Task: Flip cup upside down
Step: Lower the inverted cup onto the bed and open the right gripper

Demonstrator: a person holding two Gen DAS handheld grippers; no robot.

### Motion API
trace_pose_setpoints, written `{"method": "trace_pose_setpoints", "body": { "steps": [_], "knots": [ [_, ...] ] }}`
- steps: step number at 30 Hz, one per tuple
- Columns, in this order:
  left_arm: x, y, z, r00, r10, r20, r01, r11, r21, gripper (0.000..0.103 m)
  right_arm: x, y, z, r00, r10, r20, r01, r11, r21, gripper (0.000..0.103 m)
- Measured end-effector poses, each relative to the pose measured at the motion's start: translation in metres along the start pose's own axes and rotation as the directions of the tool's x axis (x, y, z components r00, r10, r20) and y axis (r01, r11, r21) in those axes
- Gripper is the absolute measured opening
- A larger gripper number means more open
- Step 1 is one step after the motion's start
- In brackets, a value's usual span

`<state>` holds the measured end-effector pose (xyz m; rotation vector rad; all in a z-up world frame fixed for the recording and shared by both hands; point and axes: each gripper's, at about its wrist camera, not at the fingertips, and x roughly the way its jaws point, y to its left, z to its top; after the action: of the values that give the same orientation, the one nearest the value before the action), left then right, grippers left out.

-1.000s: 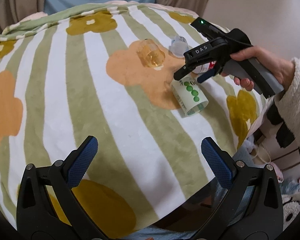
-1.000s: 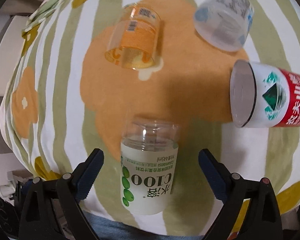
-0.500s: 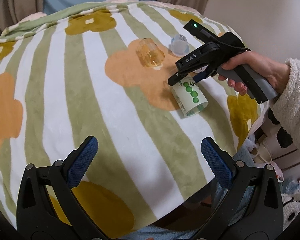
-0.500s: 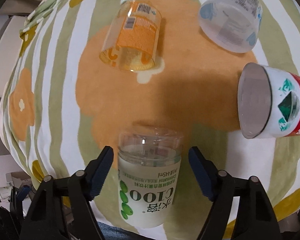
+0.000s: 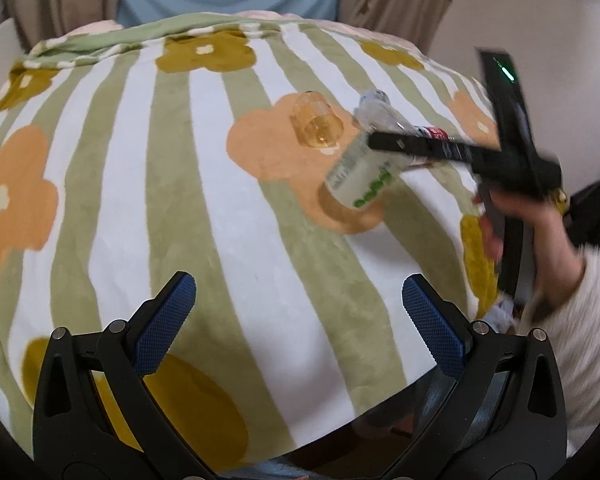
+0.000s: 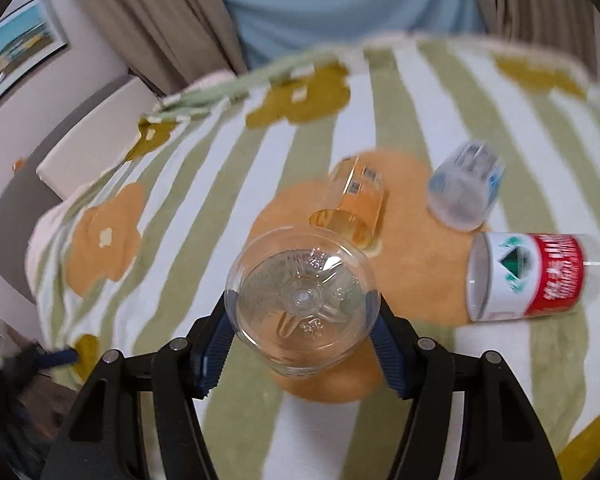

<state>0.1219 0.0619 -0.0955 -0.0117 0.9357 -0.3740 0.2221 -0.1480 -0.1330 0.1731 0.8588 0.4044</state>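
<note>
The right gripper (image 6: 302,334) is squeezed shut on the cup (image 6: 302,300), with one blue pad on each side of it. The cup is up off the blanket (image 6: 236,184) and tipped, so its clear bottom faces the camera. It hangs just in front of the orange cup (image 6: 350,206), which lies on its side. The red can (image 6: 532,280) lies off to the side of the held cup and the blue cup (image 6: 466,190) sits past it. The left gripper (image 5: 296,312) is wide open, holds nothing, and is well apart from the cup.

The cup is smooth and round, so I think it could slip or twist out of the pads while it turns. It could also bump the orange cup, or tip over on the soft blanket
</note>
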Motion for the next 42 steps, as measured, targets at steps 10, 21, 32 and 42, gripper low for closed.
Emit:
{"method": "trace_pose_setpoints", "body": {
  "steps": [10, 21, 32, 42],
  "knots": [
    [-0.01, 0.001, -0.012, 0.999, 0.041, 0.027, -0.04, 0.999, -0.037, 0.103, -0.018, 0.01, -0.028, 0.991, -0.122, 0.046, 0.13, 0.967, -0.217, 0.059],
    [-0.01, 0.0, -0.009, 0.998, 0.055, 0.039, -0.054, 0.998, -0.036, 0.103, -0.004, 0.026, -0.043, 0.989, -0.151, -0.001, 0.142, 0.931, -0.335, 0.059],
    [-0.01, -0.002, -0.009, 0.998, 0.052, 0.041, -0.051, 0.998, -0.035, 0.103, -0.003, 0.016, -0.043, 0.991, -0.136, -0.01, 0.129, 0.958, -0.257, 0.065],
    [-0.018, -0.011, -0.005, 0.995, 0.07, 0.074, -0.068, 0.997, -0.03, 0.103, -0.015, 0.015, -0.045, 0.987, -0.16, 0.014, 0.158, 0.957, -0.242, 0.093]
  ]
}}
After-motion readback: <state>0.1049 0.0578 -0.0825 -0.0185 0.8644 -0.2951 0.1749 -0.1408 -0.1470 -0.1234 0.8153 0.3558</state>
